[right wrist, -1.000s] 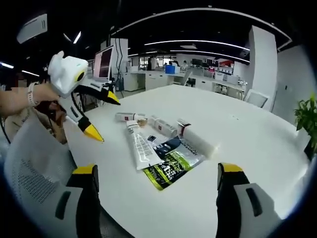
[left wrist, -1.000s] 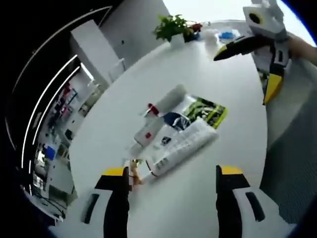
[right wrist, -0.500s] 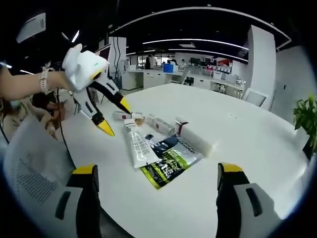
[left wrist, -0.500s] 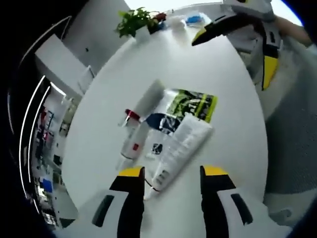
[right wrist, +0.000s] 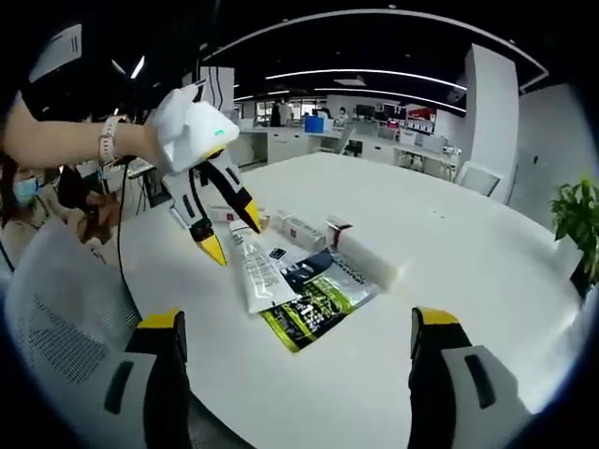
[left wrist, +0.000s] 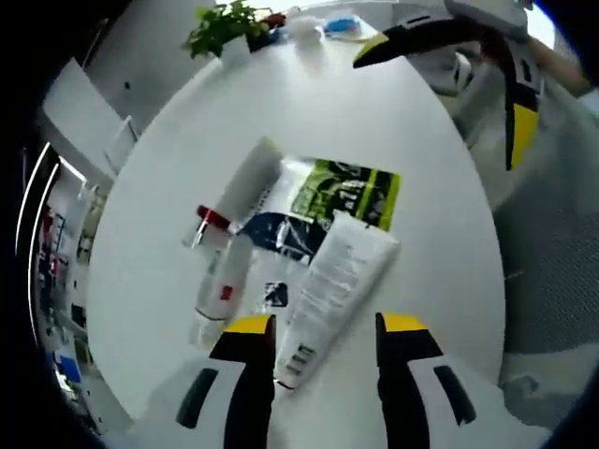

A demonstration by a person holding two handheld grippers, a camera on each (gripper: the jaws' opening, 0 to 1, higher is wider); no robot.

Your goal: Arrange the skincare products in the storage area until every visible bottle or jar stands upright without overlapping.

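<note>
A big white tube [left wrist: 332,290] lies flat on the round white table [left wrist: 402,131], and my left gripper [left wrist: 325,329] is open with a jaw on either side of its near end. Beside the tube lie a white bottle with a red cap [left wrist: 245,182], a small red-labelled tube [left wrist: 223,285], a green-black sachet [left wrist: 348,192] and a blue sachet [left wrist: 281,234]. In the right gripper view the left gripper [right wrist: 234,237] hovers at the end of the white tube [right wrist: 257,273], next to the green sachet [right wrist: 314,304] and the bottle [right wrist: 370,257]. My right gripper [right wrist: 298,327] is wide open with nothing in it, near the table edge.
A potted plant [left wrist: 220,23] stands at the table's far side. A grey mesh chair [right wrist: 65,327] sits by the near edge. A person's hand [right wrist: 94,145] holds the left gripper. The right gripper [left wrist: 440,112] hangs over the table's right edge. Office desks fill the background.
My left gripper has moved in over the near end of the white tube, and its jaws have narrowed from a wide spread. The right gripper has stayed in place.
</note>
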